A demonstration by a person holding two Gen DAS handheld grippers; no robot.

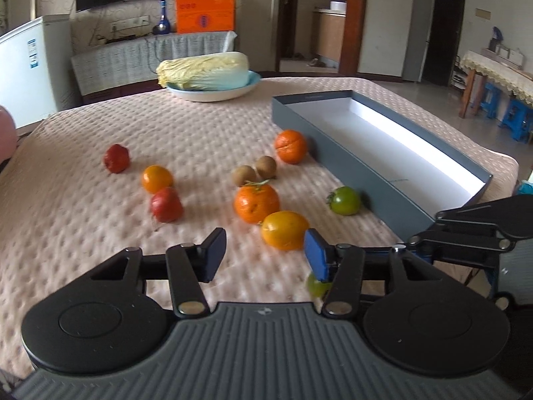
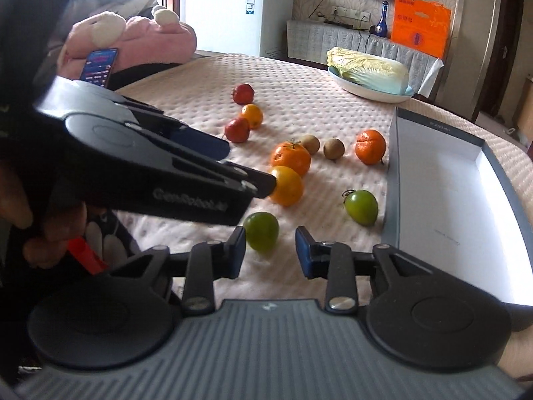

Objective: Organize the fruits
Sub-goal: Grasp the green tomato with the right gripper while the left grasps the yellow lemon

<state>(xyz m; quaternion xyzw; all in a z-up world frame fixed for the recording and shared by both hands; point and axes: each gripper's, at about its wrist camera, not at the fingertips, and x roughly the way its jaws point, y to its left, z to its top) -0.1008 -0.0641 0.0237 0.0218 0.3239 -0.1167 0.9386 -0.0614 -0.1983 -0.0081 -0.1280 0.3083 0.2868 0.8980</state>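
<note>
Fruits lie scattered on the quilted table (image 1: 100, 233), none yet in the grey box (image 1: 349, 166) at the right. Our right gripper (image 2: 270, 251) hangs released, jaws spread, with nothing between them. The near green tomato (image 2: 261, 231) sits just ahead of it and slightly left of centre, close by the left finger, so we judge this hand the nearer one for that fruit. It is roundish, so no long axis matters much. Our left gripper (image 1: 265, 255) is likewise spread and empty, with the yellow-orange fruit (image 1: 284, 230) just beyond its right finger. The second green tomato (image 2: 361, 207) rests near the box wall. We would nudge right slightly leftward before closing.
</note>
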